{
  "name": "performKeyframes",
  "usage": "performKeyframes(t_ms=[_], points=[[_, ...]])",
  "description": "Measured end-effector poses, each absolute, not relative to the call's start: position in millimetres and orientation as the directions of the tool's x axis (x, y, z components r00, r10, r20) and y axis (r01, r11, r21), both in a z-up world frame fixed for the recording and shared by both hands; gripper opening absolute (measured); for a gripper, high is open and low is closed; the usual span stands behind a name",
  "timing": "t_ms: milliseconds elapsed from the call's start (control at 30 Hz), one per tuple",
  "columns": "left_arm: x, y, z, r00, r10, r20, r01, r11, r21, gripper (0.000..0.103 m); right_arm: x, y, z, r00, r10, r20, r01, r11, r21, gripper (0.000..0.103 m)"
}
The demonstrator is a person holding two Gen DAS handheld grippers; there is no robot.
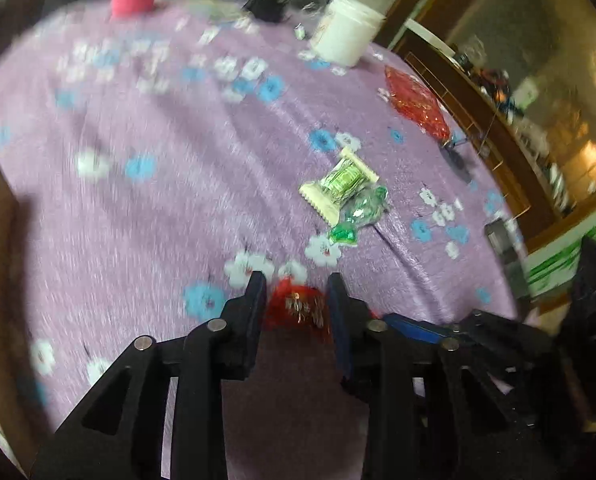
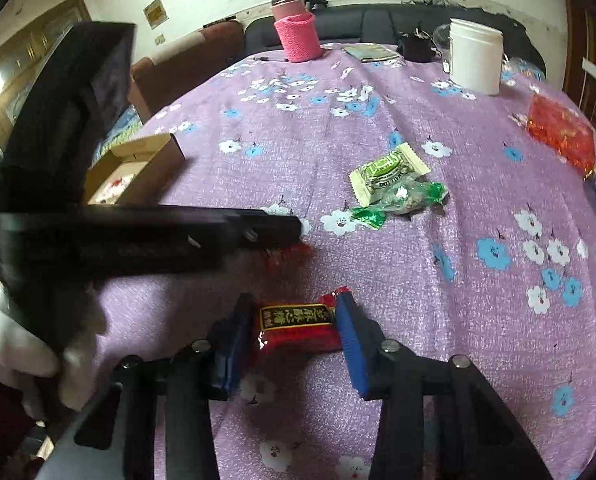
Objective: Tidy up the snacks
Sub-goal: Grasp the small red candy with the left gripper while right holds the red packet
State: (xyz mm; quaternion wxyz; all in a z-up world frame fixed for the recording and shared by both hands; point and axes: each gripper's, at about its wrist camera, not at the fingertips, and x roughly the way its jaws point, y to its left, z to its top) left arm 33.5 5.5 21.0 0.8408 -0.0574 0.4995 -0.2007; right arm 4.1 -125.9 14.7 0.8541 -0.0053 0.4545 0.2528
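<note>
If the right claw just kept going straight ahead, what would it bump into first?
The right claw already has a red candy between its fingers. Pushing on, it would probably meet the green candies next, though depth is hard to judge.

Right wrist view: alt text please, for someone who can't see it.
The right claw straddles a red candy packet on a purple floral tablecloth. The left claw reaches in from the left over another red wrapper. Beyond lie two green candies, a cardboard box and a white jar.
</note>
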Motion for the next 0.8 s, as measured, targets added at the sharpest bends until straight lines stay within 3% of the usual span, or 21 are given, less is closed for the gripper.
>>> performKeyframes(t_ms=[100, 133, 433, 800], points=[[23, -16, 21, 0.461, -0.287, -0.840, 0.356, 0.926, -0.121, 0.032, 5, -127, 15, 0.459, 0.430, -0.777, -0.433, 0.872, 0.226, 0.043], [20, -18, 22, 0.468, -0.279, -0.839, 0.366, 0.925, -0.104, 0.027, 4, -128, 16, 0.461, 0.430, -0.776, -0.434, 0.872, 0.225, 0.043], [5, 13, 32, 0.478, -0.319, -0.818, 0.318, 0.931, -0.178, 0.022, 6, -126, 16, 0.466, 0.443, -0.766, -0.433, 0.869, 0.239, 0.042], [-61, 110, 90, 0.612, -0.399, -0.683, 0.186, 0.912, -0.366, 0.023, 13, -146, 15, 0.477, 0.540, -0.693, -0.384, 0.838, 0.388, 0.041]])
